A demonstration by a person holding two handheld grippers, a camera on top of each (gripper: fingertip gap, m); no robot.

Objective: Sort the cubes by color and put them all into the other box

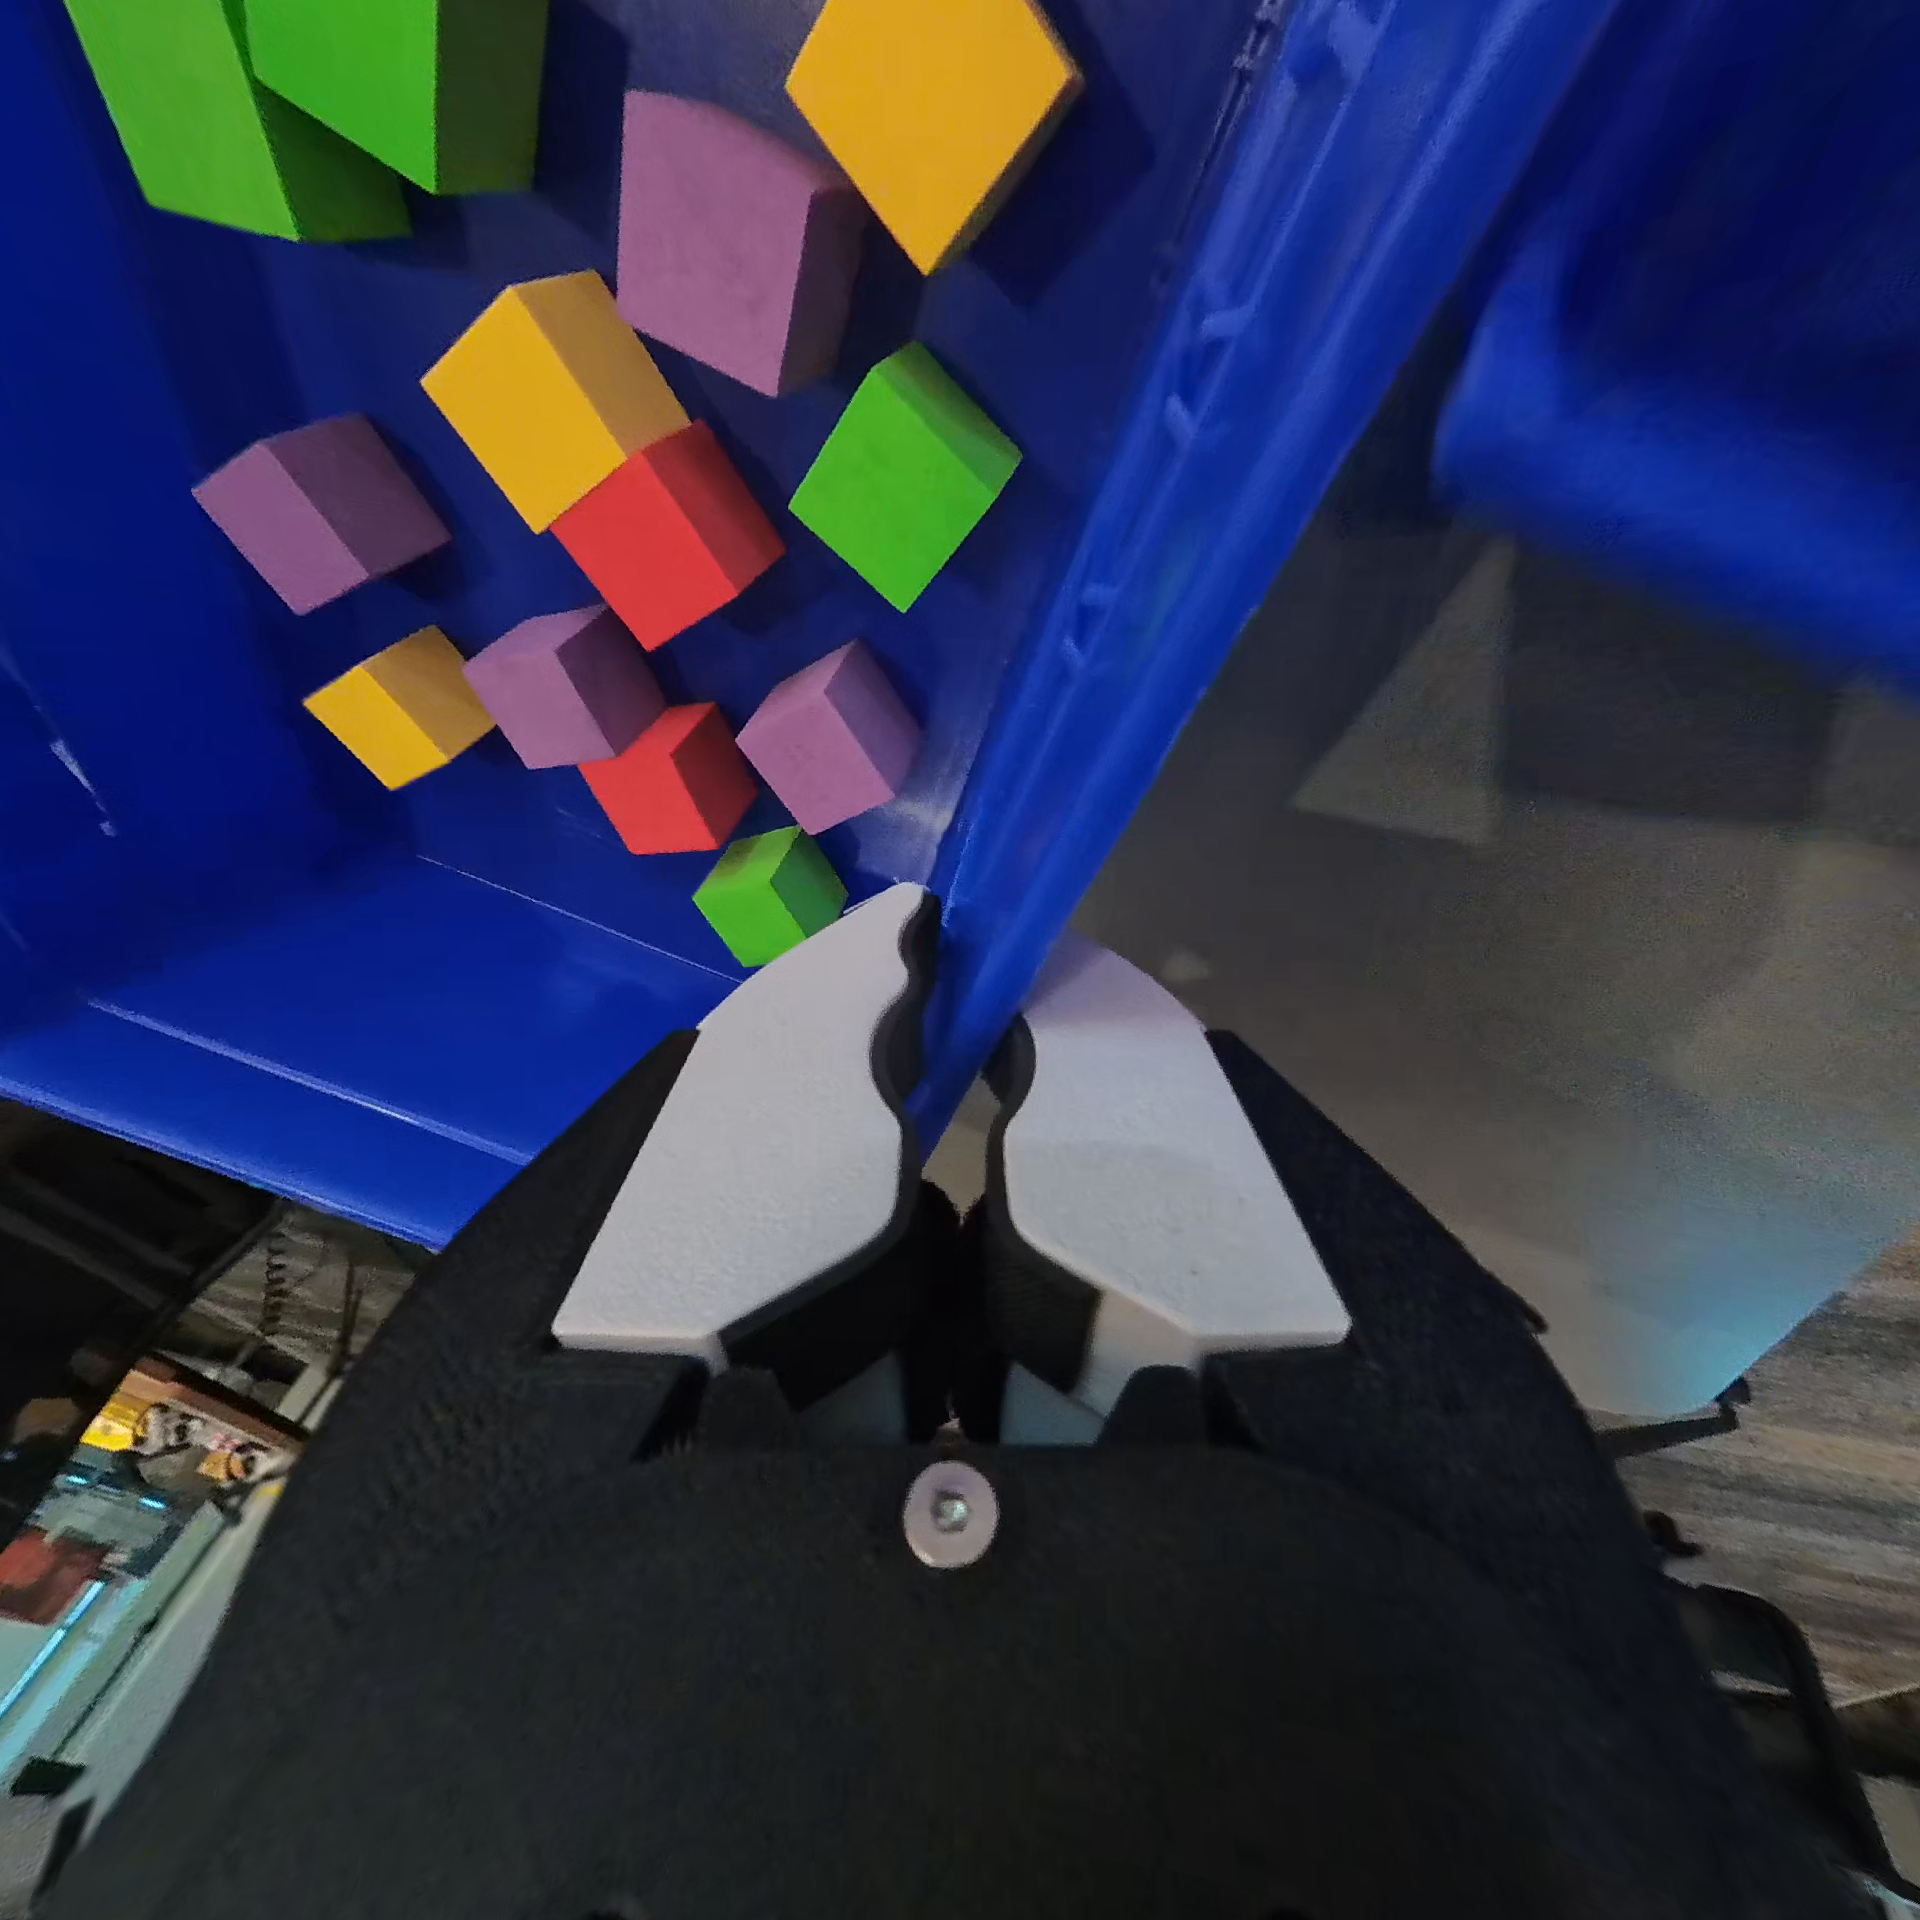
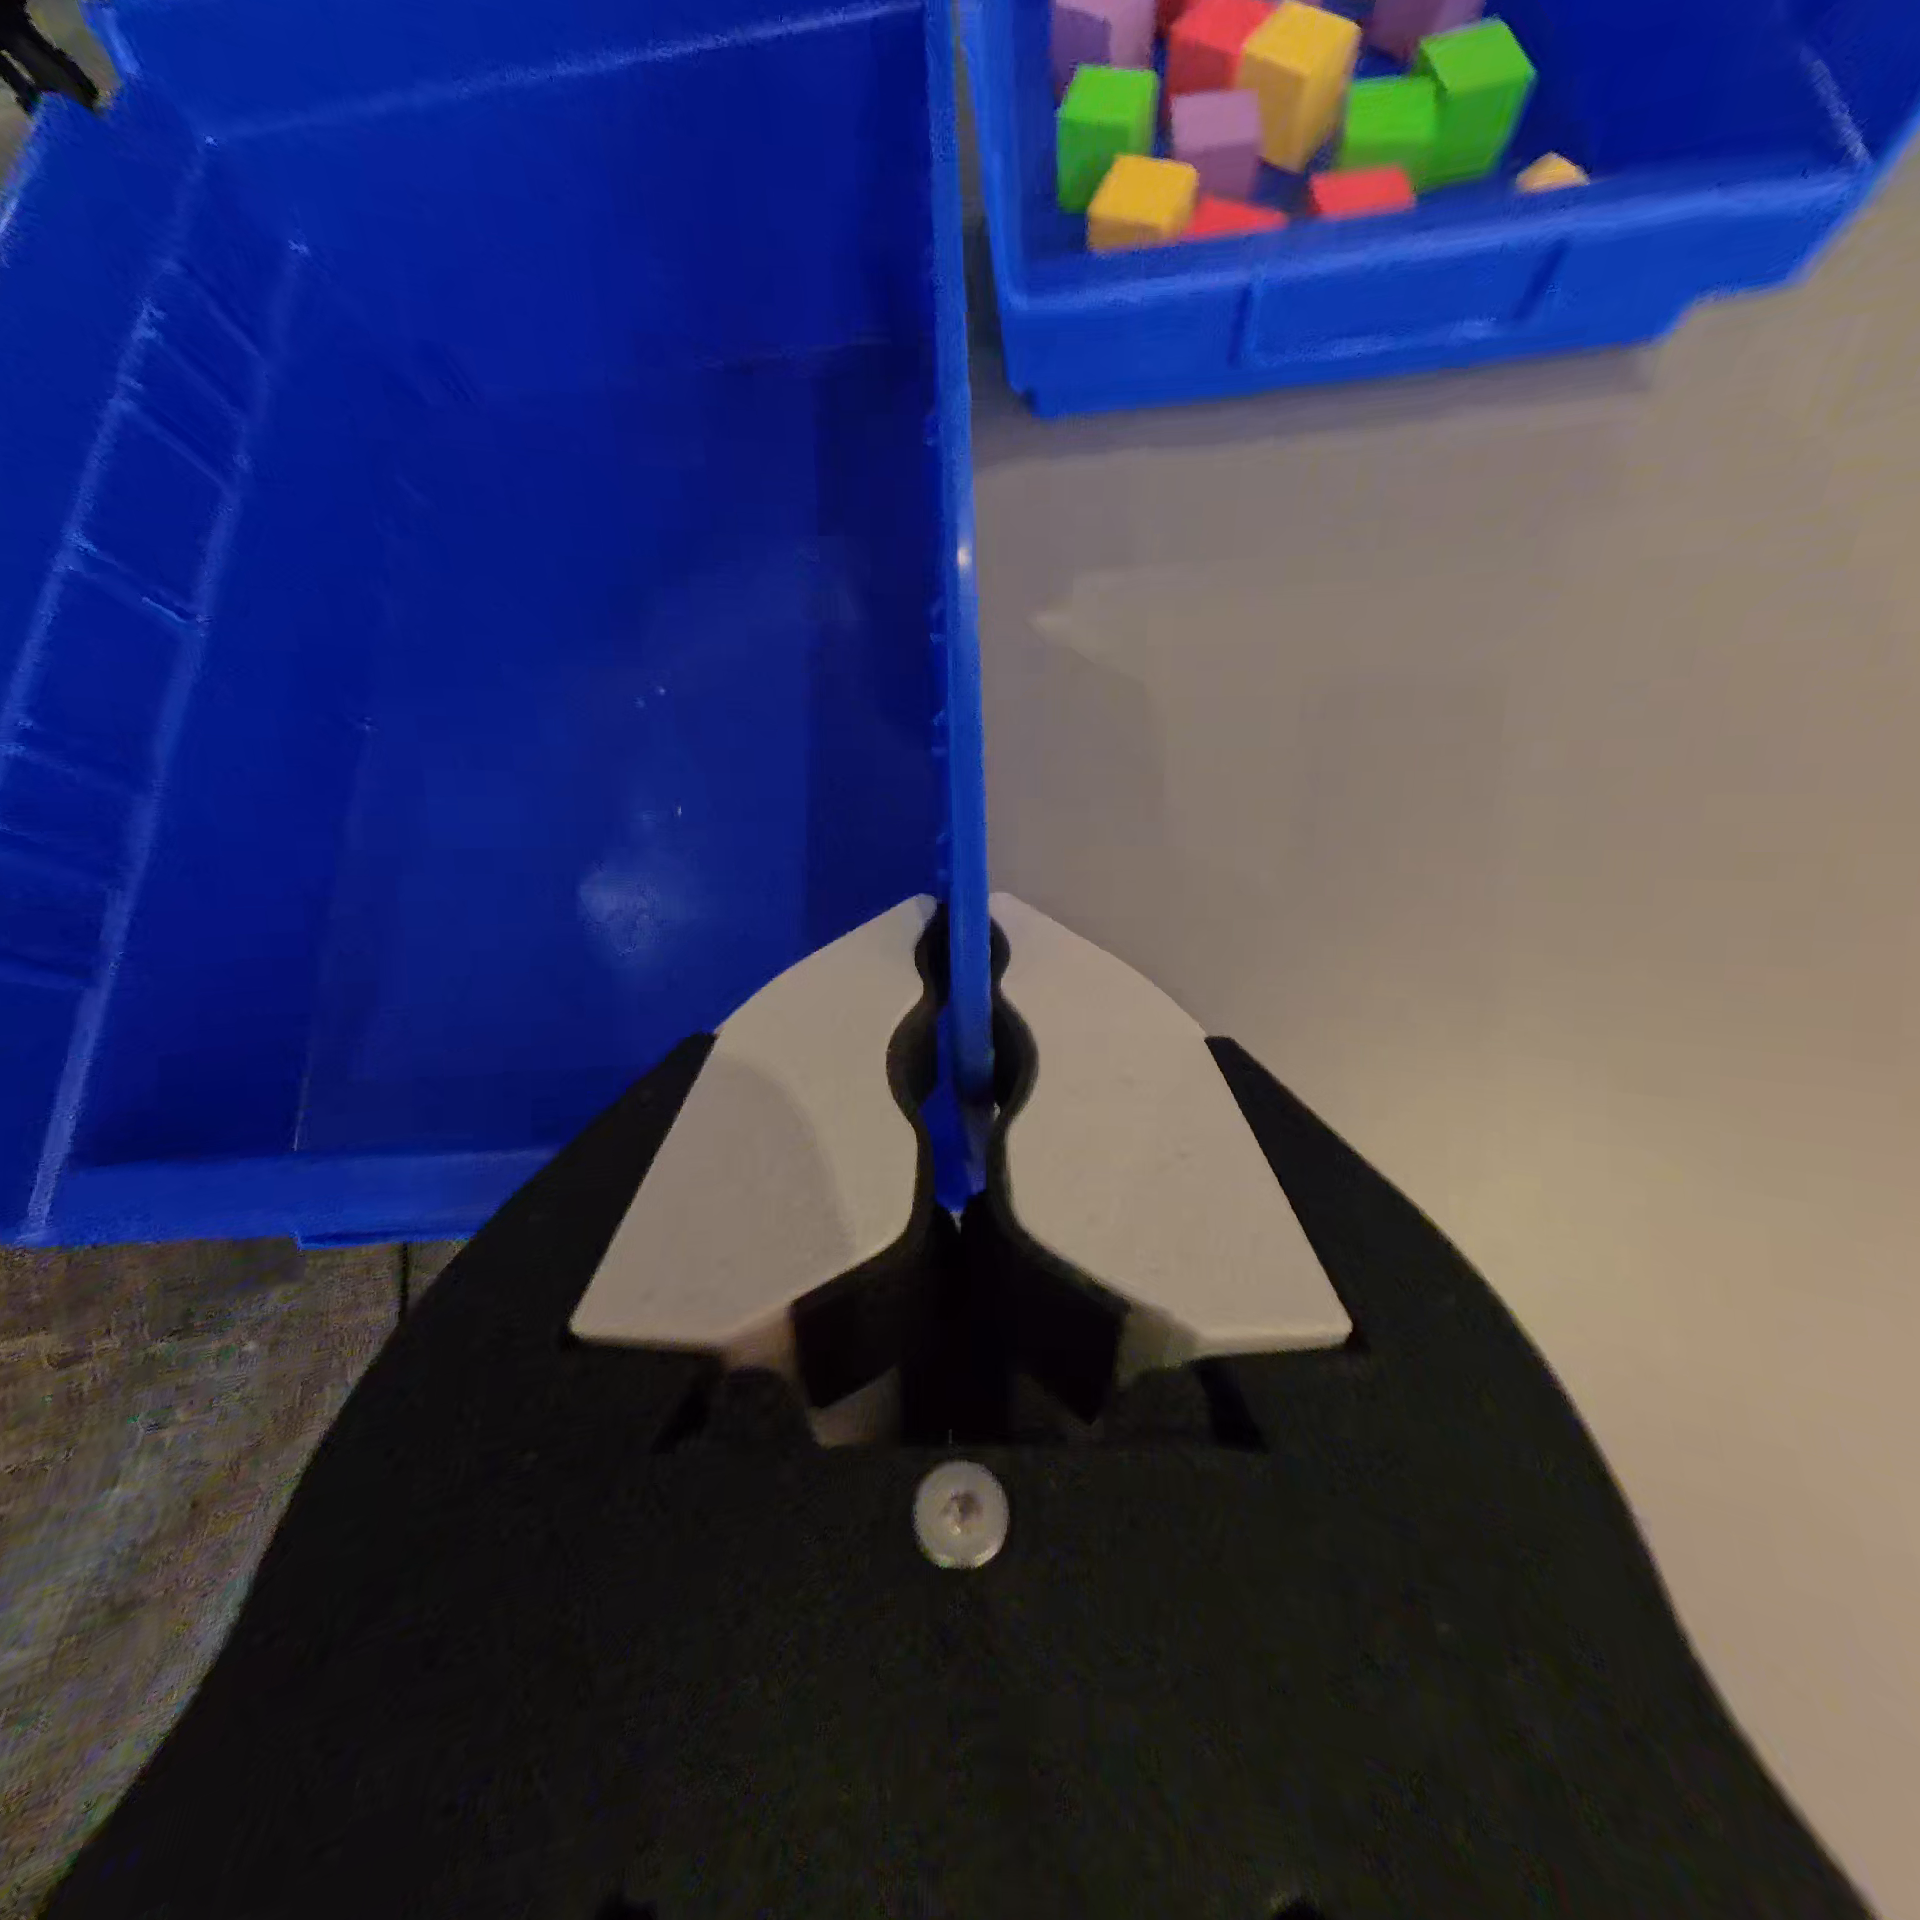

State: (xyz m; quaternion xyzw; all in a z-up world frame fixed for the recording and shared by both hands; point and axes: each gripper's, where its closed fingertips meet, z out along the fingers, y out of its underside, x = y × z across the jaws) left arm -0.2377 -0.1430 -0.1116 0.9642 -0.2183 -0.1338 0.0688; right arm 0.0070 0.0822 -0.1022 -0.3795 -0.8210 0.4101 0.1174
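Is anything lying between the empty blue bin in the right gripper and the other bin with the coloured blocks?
Nothing visible. The right gripper is shut on the side wall of the empty blue bin, and only a strip of bare table separates it from the bin of coloured blocks.

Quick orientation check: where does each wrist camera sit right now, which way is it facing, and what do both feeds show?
Left wrist view: behind the left gripper, looking into a blue bin holding colored blocks; its fingers clamp the wall.
Right wrist view: behind the right gripper, facing along an empty bin wall it clamps; another block-filled bin beyond.
Shared: blue bins, grey table.
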